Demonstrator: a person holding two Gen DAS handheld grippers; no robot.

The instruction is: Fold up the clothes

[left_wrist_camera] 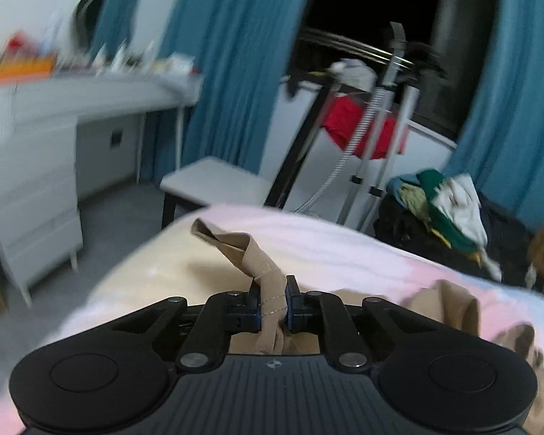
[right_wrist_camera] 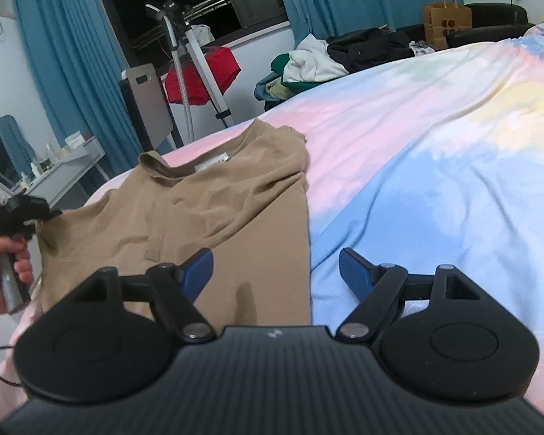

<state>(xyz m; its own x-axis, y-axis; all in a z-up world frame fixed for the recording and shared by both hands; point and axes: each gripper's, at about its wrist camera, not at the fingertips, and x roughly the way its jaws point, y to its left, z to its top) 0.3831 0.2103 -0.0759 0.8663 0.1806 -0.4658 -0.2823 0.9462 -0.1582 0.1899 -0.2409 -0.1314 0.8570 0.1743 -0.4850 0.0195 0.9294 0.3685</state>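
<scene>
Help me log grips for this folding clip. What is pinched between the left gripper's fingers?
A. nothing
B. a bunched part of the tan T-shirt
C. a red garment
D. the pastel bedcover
B: the left gripper is shut on a bunched part of the tan T-shirt.

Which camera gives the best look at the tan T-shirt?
The right wrist view: the tan T-shirt lies spread on the bed, collar visible. The left wrist view shows only a bunched strip of it pinched in the left tongs.

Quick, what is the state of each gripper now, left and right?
Left gripper: closed, pinching a fold of the tan T-shirt.
Right gripper: open, holding nothing, over the shirt's right edge on the bed cover.
</scene>
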